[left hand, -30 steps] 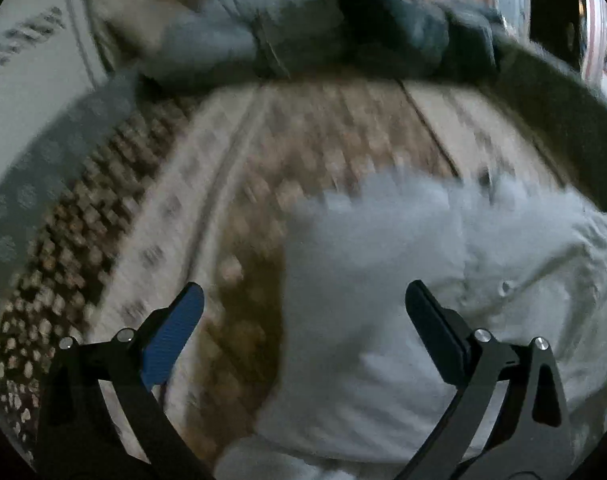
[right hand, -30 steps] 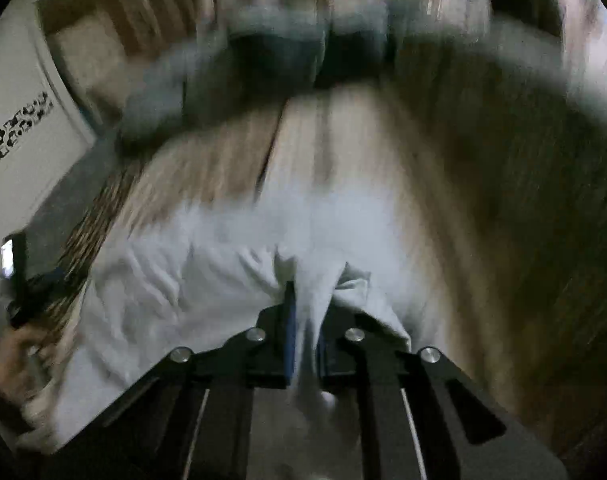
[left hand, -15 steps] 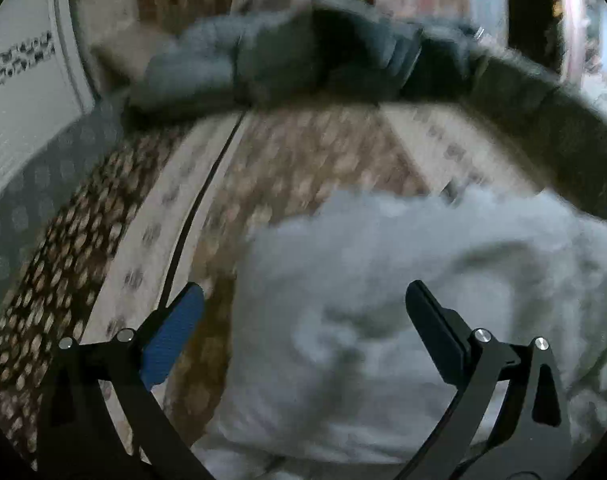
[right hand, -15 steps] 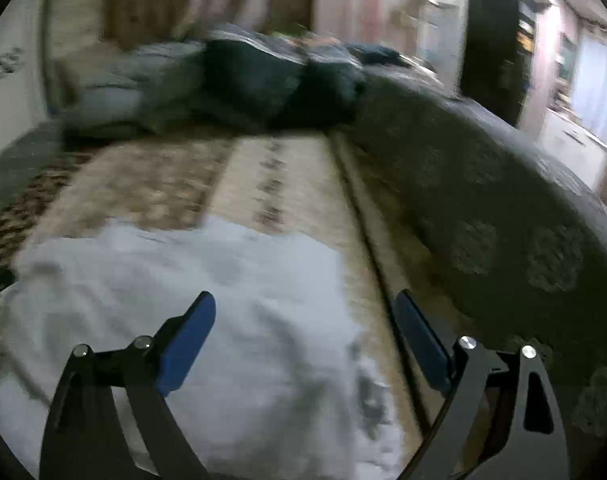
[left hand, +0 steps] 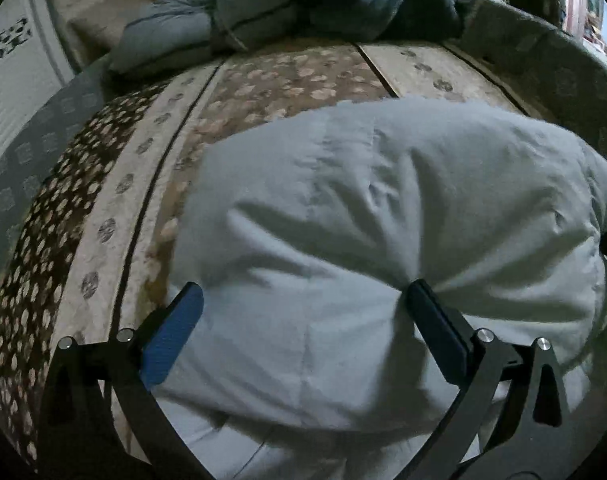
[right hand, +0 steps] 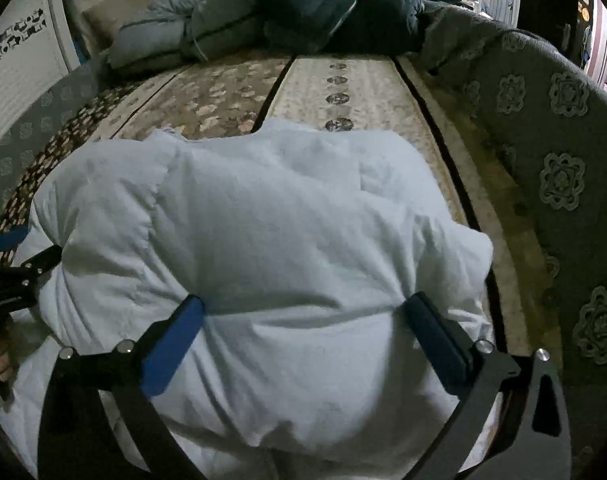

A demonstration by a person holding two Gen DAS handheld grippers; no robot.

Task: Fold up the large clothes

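White garment (left hand: 363, 248) lies bunched and partly folded on the patterned bed cover (left hand: 263, 80), directly ahead of and beneath both tools. Left gripper (left hand: 303, 312): jaws spread wide, nothing clamped; its right finger (left hand: 435, 332) presses into the cloth, creases radiating from the tip, probably to flatten the fold or pin it down. Right gripper (right hand: 303, 316): jaws likewise wide apart, nothing held, both tips resting on or just above the fabric, presumably smoothing it. Seen from the right wrist, the left gripper sits at the far left edge of the garment, so the two tools bracket the bundle. Beyond the garment: folded quilts (right hand: 263, 12) at the far end, grey padded side (right hand: 543, 160) to the right. No brand, label or legible writing visible.
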